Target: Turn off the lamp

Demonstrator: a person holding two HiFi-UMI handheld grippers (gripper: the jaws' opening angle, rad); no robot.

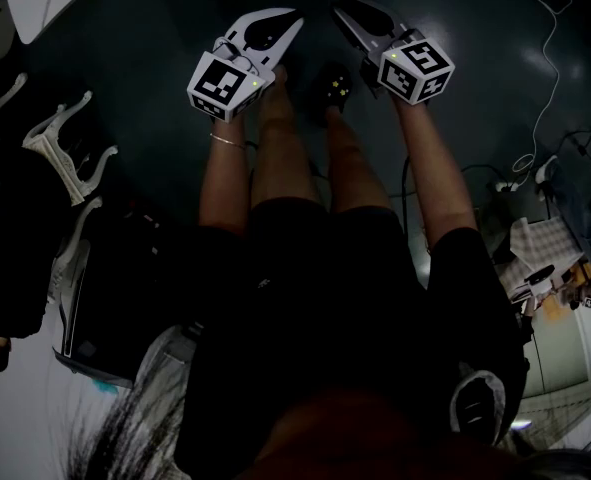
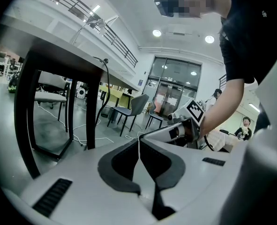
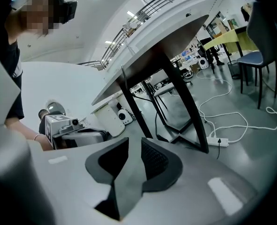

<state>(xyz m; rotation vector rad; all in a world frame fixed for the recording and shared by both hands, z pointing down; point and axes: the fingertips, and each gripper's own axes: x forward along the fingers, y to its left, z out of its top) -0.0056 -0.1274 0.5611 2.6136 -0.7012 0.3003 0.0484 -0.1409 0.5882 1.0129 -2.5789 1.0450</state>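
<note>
**Desk:** What filled your screens?

**Me:** Mostly the table. Both gripper views looked up at its dark underside, so I took it that the grippers sat low, below the top and over a dark floor.

**Desk:** And the jaws?

**Me:** The left gripper had its tips pressed together with nothing between them. The right gripper stood slightly parted. Only floor showed through that narrow gap, so it carried nothing either.

**Desk:** Where was the lamp?

**Me:** I judged the lamp to be the thin thing on the table top. In the left gripper view its arm slanted up to the right, high and to the left of those jaws. A small shape on the top edge in the right gripper view may have been the same thing. I expected a reach upward and forward, over the table's edge. The table leg loomed large on the left gripper's side, so I reckoned that hand was the nearer.

**Desk:** What couldn't you see?

**Me:** The lamp's base and switch were hidden behind the edge, and I couldn't tell whether it was lit. A cable hung off the table and a power strip lay on the floor, but I couldn't trace one to the other. The head view was dark. It showed only the person's legs and both grippers, and no lamp.
</note>
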